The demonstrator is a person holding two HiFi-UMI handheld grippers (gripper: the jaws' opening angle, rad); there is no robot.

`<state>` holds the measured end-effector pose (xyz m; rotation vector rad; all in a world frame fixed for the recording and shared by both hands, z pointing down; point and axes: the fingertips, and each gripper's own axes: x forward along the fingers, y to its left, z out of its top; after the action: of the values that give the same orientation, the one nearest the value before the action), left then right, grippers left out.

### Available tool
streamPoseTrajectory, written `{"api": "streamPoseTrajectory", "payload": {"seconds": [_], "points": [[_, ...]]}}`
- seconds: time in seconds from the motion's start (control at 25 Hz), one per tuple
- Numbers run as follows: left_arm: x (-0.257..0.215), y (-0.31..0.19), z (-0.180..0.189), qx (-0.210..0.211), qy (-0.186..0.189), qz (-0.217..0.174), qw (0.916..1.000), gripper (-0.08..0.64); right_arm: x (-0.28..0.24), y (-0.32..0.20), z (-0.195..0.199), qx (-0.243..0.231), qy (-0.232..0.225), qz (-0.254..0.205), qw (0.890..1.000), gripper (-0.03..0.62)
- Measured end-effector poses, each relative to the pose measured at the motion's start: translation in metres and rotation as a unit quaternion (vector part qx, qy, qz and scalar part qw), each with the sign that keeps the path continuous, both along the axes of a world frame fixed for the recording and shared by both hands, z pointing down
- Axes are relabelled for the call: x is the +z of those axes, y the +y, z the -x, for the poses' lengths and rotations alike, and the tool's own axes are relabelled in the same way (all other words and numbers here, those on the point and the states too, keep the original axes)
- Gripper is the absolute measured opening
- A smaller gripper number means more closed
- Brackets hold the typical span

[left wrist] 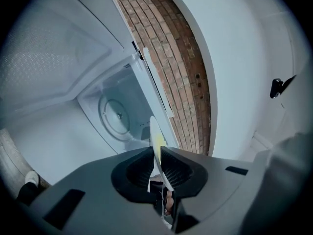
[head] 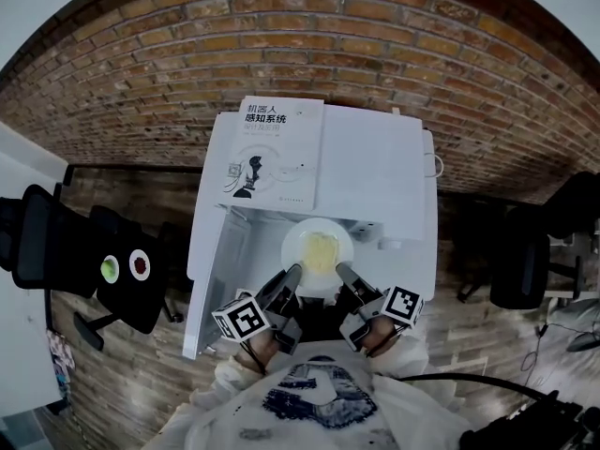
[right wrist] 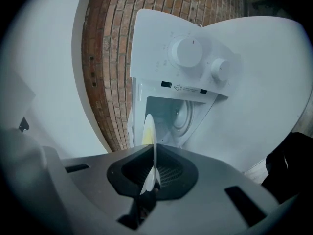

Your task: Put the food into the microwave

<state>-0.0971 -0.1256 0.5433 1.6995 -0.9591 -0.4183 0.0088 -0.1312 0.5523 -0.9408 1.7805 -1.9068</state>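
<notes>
Left gripper and right gripper both clenched on plate rim; food probably egg. Carrying step; next slide level onto microwave turntable.

One plate, one microwave, one book, two knobs.

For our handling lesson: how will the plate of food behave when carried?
The plate is probably stiff: it lies flat though the left tool and right tool pinch only its near rim. Its smooth surface may slip. The food could slide if tilted.
</notes>
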Motion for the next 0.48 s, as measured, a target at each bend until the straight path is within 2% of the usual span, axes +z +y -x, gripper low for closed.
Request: {"api": "streamPoseTrajectory", "payload": {"seconds": [0.24,0.48], "points": [[0.010,-0.006,0.000,0.035,0.007,0.010,0.9993,0.049,0.011,-0.001,0.001,0.026,0.015,0.007,1.000,0.020],[0.022,-0.011,0.001,0.047,0.021,0.024,0.9984,0.049,0.023,-0.006,0.004,0.033,0.023,0.013,0.999,0.020]]}}
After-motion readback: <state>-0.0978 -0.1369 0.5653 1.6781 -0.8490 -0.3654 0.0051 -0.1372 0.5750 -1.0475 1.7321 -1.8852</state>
